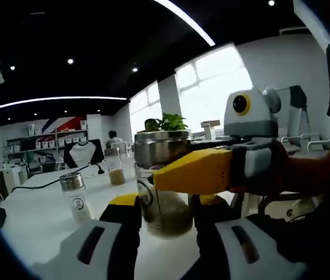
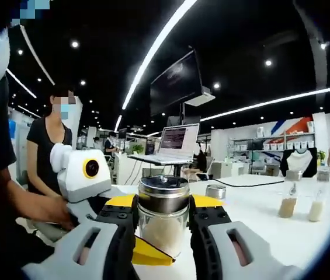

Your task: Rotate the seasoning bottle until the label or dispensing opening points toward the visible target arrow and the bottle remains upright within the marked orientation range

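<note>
Bottle (image 1: 162,186) of tan seasoning stands upright, clamped by both tools (image 1: 165,219) (image 2: 163,224).

Four seasoning bottles (image 1: 163,186), one laptop (image 2: 167,149), two grippers (image 2: 163,224).

Nothing here reads clearly. The seasoning bottle (image 1: 160,192) carries a round emblem on its glass, too blurred to make out. The smaller bottle (image 1: 76,197) left of it shows a similar round mark, unreadable. Beyond the seasoning bottle, the laptop (image 2: 176,142) screen shows lines too small to read.
</note>
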The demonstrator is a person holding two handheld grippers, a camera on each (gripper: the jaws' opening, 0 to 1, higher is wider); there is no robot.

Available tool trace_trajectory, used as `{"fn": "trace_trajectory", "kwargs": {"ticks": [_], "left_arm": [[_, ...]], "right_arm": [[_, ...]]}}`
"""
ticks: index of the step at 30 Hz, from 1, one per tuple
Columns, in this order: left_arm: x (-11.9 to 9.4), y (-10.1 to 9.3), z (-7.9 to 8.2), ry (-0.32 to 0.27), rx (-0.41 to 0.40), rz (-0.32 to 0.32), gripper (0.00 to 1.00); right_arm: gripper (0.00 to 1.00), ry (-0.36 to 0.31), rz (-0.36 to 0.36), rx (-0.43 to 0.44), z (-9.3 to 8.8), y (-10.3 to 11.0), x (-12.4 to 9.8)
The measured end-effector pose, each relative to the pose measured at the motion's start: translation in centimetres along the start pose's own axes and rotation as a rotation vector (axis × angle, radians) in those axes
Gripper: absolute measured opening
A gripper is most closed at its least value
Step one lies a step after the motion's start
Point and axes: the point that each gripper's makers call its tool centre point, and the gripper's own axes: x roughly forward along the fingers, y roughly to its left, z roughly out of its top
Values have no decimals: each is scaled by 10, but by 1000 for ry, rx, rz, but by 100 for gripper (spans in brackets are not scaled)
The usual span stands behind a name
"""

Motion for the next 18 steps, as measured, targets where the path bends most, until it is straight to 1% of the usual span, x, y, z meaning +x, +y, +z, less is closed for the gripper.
{"fn": "trace_trajectory", "kwargs": {"ticks": [1, 2, 3, 4, 5, 6, 7, 8, 9, 10, 11, 14, 15, 16, 17, 18], "left_arm": [[1, 0, 1, -2, 5, 9, 36], [2, 5, 0, 16, 17, 63, 36], [2, 10, -2, 28, 33, 108, 36], [1, 20, -4, 42, 66, 188, 36], [0, 25, -6, 60, 89, 240, 36], [-1, 28, -7, 79, 117, 275, 36], [-2, 31, -10, 98, 147, 318, 36], [-2, 32, -10, 106, 166, 336, 36], [-2, 31, -11, 109, 177, 341, 36], [0, 28, -10, 109, 189, 343, 36], [2, 26, -10, 111, 185, 341, 36], [2, 27, -11, 116, 183, 339, 36], [4, 26, -12, 114, 173, 320, 37], [5, 22, -12, 97, 126, 271, 37], [5, 20, -8, 63, 81, 228, 37], [5, 19, -8, 51, 56, 196, 36]], "right_arm": [[33, -12, -2, 10, 1, -1, 1], [33, -15, -22, 5, 0, -4, 1], [33, -18, -60, 8, -1, -8, 2], [32, -20, -115, 2, -2, -15, 4], [32, -18, -147, 14, -4, -18, 5], [32, -11, -191, 56, -8, -22, 6], [32, -11, -218, 96, -10, -25, 6], [32, -20, -253, 153, -13, -28, 6], [32, -24, -264, 167, -14, -29, 6], [33, -35, -290, 194, -14, -32, 4], [33, -44, -296, 180, -13, -31, 4], [32, -37, -302, 175, -12, -31, 3], [31, -35, -302, 173, -12, -32, 2], [31, -32, -290, 149, -11, -31, 1], [31, -36, -259, 100, -8, -30, 1], [31, -27, -239, 75, -7, -29, 1]]}}
